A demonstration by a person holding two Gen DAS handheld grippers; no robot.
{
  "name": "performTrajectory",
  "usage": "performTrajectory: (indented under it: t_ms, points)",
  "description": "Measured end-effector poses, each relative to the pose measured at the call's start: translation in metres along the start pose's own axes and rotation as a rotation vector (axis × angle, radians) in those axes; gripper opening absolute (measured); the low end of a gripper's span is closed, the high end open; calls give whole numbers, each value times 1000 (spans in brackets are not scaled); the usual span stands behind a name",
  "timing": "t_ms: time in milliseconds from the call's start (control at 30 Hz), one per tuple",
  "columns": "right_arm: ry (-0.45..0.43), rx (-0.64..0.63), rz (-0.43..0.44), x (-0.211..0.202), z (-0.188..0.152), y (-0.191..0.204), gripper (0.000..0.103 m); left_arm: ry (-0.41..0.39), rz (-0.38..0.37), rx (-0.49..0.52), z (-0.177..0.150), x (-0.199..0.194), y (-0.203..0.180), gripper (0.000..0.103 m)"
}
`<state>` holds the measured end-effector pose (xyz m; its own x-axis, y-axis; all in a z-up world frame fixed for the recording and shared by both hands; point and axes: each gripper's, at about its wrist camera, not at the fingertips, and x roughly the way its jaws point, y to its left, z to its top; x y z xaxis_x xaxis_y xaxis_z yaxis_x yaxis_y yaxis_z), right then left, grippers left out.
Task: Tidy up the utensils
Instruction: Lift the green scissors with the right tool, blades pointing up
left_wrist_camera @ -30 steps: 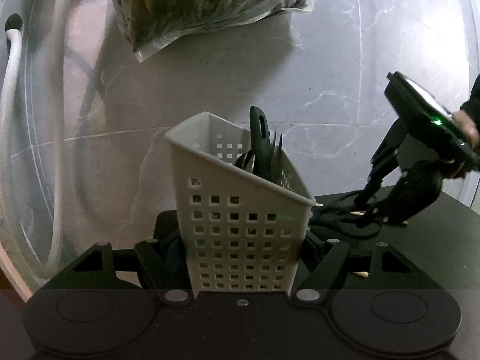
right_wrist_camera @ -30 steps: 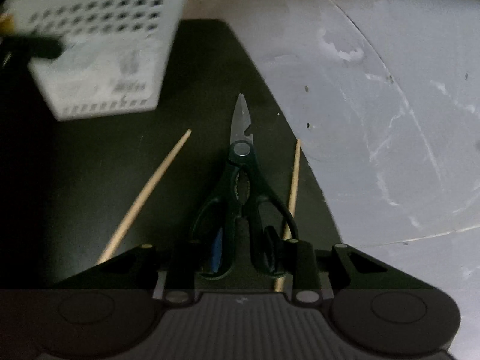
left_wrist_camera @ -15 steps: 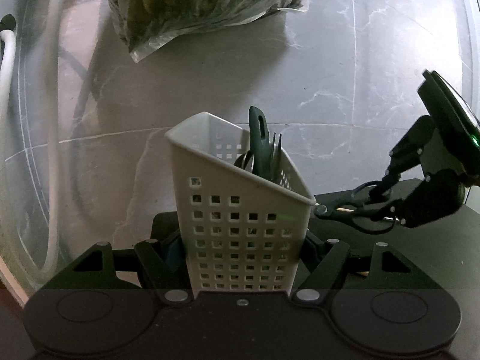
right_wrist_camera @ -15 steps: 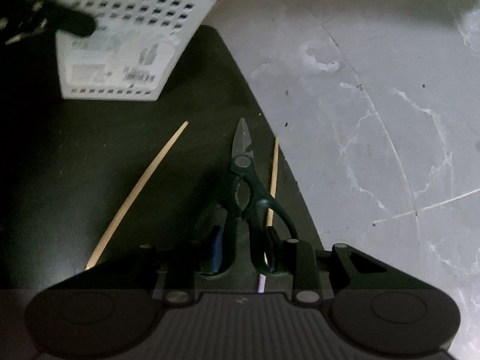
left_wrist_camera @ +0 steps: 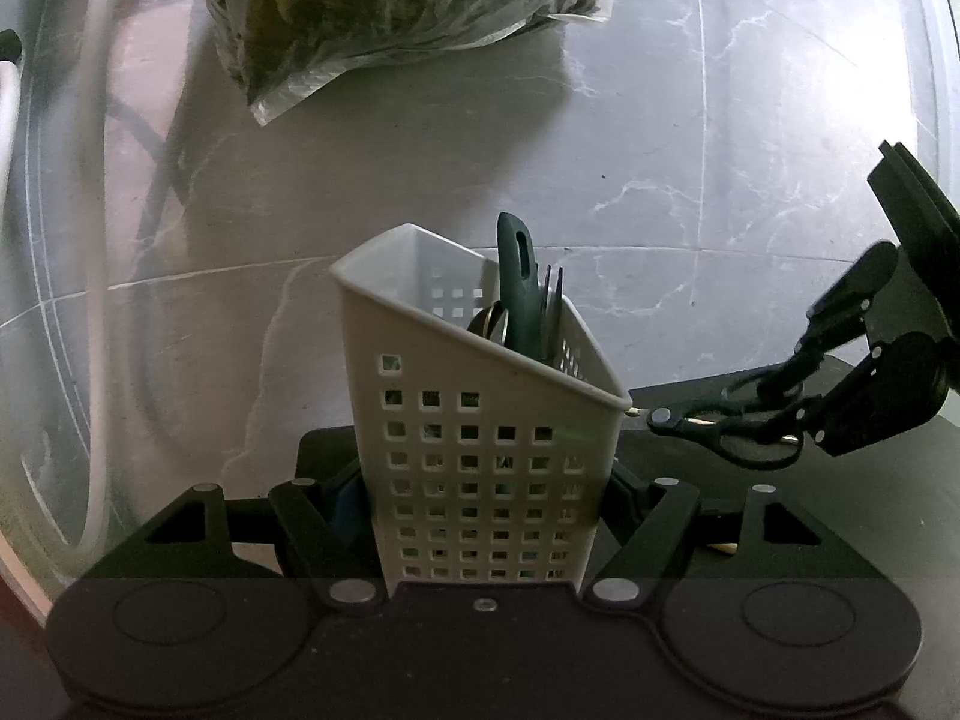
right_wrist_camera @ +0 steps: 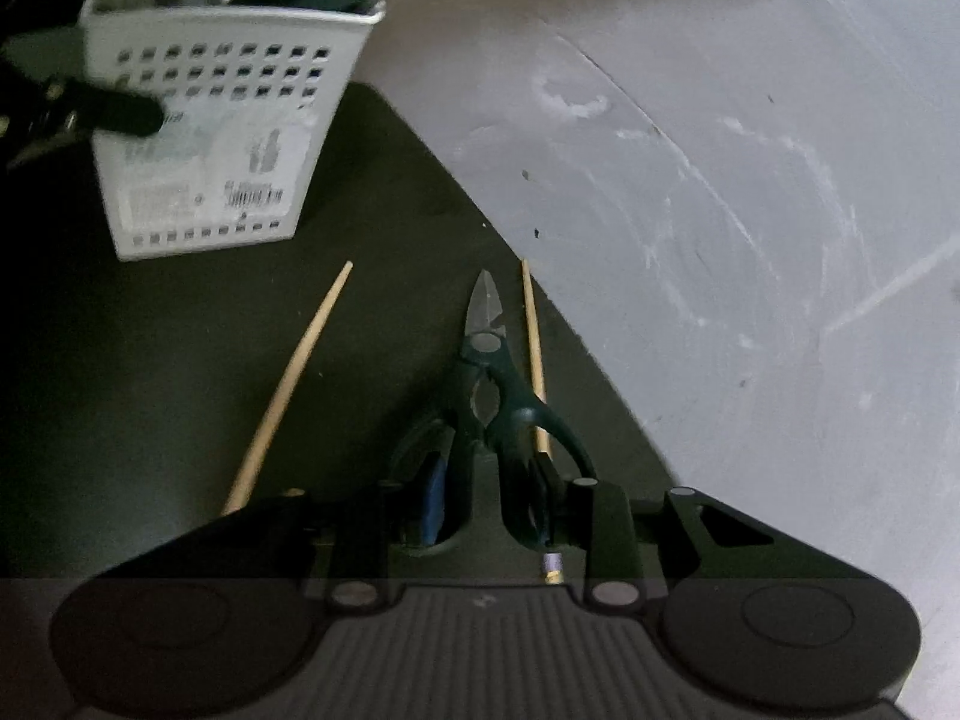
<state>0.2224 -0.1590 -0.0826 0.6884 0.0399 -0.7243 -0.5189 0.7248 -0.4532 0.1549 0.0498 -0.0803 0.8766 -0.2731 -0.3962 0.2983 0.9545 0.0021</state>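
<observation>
Two grippers, both full: your left gripper (left_wrist_camera: 486, 516) clamps the white caddy (left_wrist_camera: 480, 420) upright. Your right gripper (right_wrist_camera: 486, 510) grips the scissors (right_wrist_camera: 498, 396) by their handles, blades pointing ahead, with one chopstick (right_wrist_camera: 288, 384) on either side.

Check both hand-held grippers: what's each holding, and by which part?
Left hand-held gripper clamps the white utensil basket by its lower side walls. Right hand-held gripper grips the scissors by the handle loops.
</observation>
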Motion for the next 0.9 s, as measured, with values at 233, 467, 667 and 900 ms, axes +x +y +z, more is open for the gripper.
performTrajectory:
  t_ms: [233, 467, 667, 900]
  points:
    - [1, 386, 124, 6, -27, -13, 32, 0, -5, 1, 0, 1, 1, 76]
    - [20, 462, 173, 21, -40, -10, 35, -1, -13, 7, 0, 1, 2, 76]
    - [-21, 470, 154, 16, -20, -24, 54, -1, -16, 7, 0, 1, 2, 76]
    - [23, 523, 158, 61, 6, -32, 53, 2, -17, 6, 1, 1, 3, 76]
